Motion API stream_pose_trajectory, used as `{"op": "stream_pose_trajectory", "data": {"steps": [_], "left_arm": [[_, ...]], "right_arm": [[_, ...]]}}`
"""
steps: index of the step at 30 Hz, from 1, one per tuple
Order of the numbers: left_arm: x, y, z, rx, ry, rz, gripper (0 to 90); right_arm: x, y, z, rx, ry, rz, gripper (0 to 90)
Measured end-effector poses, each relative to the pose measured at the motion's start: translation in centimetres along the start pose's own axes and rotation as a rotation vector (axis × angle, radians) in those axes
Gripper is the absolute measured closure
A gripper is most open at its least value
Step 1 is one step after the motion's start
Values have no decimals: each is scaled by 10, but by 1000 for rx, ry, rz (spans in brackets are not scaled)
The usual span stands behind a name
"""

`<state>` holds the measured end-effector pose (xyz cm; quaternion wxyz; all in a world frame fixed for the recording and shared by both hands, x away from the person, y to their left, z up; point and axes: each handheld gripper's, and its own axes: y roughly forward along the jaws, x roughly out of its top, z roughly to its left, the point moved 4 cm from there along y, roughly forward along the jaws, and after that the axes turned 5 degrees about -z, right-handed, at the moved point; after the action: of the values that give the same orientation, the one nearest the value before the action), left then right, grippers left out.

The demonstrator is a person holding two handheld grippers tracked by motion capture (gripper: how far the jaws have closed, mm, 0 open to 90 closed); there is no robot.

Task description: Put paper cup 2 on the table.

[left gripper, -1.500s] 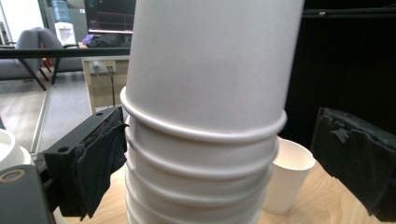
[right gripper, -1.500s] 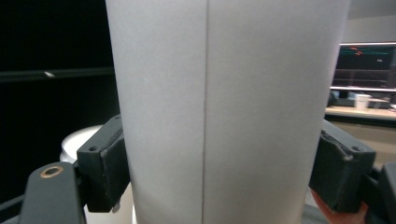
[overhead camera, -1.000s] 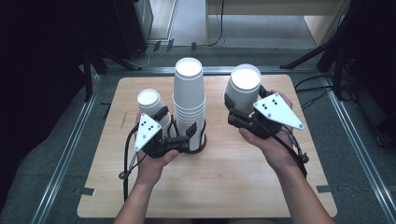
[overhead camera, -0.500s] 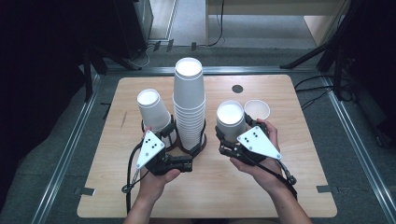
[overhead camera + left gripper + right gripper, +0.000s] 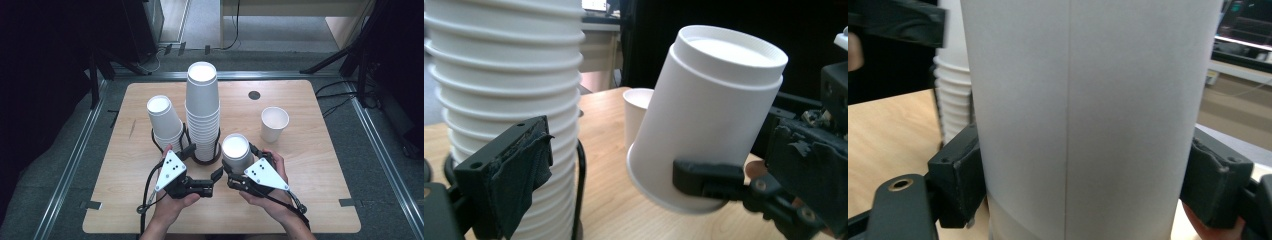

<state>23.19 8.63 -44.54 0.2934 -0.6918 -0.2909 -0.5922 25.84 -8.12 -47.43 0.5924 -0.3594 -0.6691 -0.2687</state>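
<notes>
— Since a second ago, what has moved?

— My right hand has come down from beside the top of the tall stack of upturned white paper cups point(image 5: 202, 107) and now sits low over the pale wooden table point(image 5: 310, 200). My left hand has sunk a little and drawn back towards me.

— Seen from above, what is in your jaws?

— My right gripper point(image 5: 237, 167) is clamped on a single white paper cup, bottom up point(image 5: 236, 149). That cup is just in front of the tall stack's black wire holder point(image 5: 207, 159). My left gripper point(image 5: 200, 167) holds nothing. A shorter stack of white cups point(image 5: 162, 117) stands to the left, and an upright white paper cup point(image 5: 274, 124) well off to the right.

— And along the left gripper?

— My cloth-wrapped pad point(image 5: 519, 170) is close beside the tall stack. The other jaw is out of frame, so I judge the jaws apart and empty. Farther off, the held cup leans, with its rim lifted off the table on one side.

— Along the right gripper?

— The cup's wall sits squarely between my two black pads point(image 5: 960, 170), both of them pressed against it low on the wall.

— So how do you finish well?

— I think I am setting it down. I should level the rim first and lower slowly, clear of the holder. The squeeze stays light so the paper doesn't buckle.
</notes>
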Motion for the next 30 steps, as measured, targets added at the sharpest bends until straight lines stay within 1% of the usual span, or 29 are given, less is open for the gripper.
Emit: {"op": "stream_pose_trajectory", "data": {"steps": [1,4,6,9,10,11,13,16,18,20,22,24,27,30], "left_arm": [[-1,1,-2,-6,4,6,0],[-5,4,-8,-31,21,23,0],[-7,5,-11,-44,26,32,0],[-10,7,-13,-59,26,46,0],[-11,7,-13,-59,31,50,6],[-12,7,-14,-61,36,50,42],[-14,8,-15,-70,45,63,55],[-15,9,-18,-85,52,70,83],[-15,9,-19,-78,67,75,129],[-16,10,-20,-78,63,78,142],[-17,10,-20,-70,71,84,151],[-18,11,-19,-58,77,83,198],[-18,10,-18,-58,72,82,208],[-19,11,-19,-55,86,86,216]], "right_arm": [[-2,-1,2,9,2,-1,175],[-9,0,9,29,-17,17,173],[-11,-1,12,40,-3,22,173],[-15,-1,16,52,-3,29,173],[-17,-1,18,57,-6,31,172],[-18,-2,20,61,-4,35,171],[-18,-2,23,74,4,32,170],[-18,-2,27,94,1,31,169],[-19,-1,29,102,2,35,166],[-20,-1,31,107,7,40,165],[-22,-1,32,121,10,44,163],[-23,-1,33,125,2,44,163],[-24,-1,33,128,6,46,161],[-25,0,33,127,5,47,159]]}}
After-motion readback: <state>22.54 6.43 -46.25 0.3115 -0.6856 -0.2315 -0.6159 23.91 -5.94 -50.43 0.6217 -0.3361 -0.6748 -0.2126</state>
